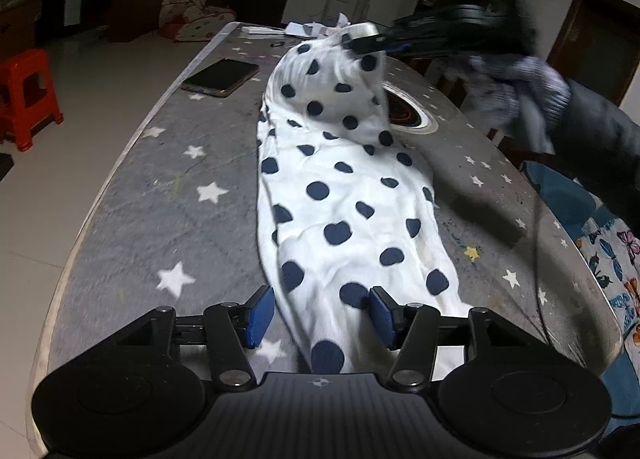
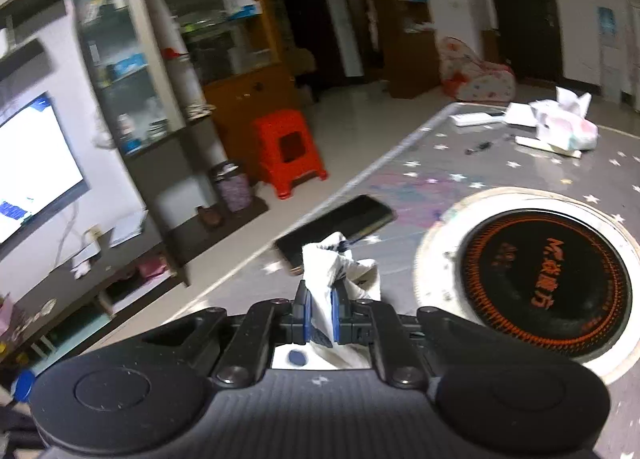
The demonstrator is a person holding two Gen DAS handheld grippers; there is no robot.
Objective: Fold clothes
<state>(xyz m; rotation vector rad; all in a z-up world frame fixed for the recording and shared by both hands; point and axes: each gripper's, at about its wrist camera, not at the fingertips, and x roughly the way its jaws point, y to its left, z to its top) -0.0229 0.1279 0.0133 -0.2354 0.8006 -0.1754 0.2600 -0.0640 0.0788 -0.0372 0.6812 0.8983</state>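
Our left claw (image 1: 322, 315) stands apart, the near end of the cloth (image 1: 340, 195) lying loose between its pads. The cloth runs ahead along the table (image 1: 132, 195) to our right claw (image 2: 320, 313), clamped on the raised far end. It looks light, limp and wrinkly; we would pinch corners, keeping it taut.

A grey star-printed table (image 1: 172, 195) carries a dark phone (image 1: 220, 76) near its left edge. To the phone's right a round black cooktop (image 2: 546, 285) with orange lettering is set into the table. Past it, at the far end, lie crumpled white papers (image 2: 560, 123). On the floor beyond the phone stands a red stool (image 2: 286, 151).
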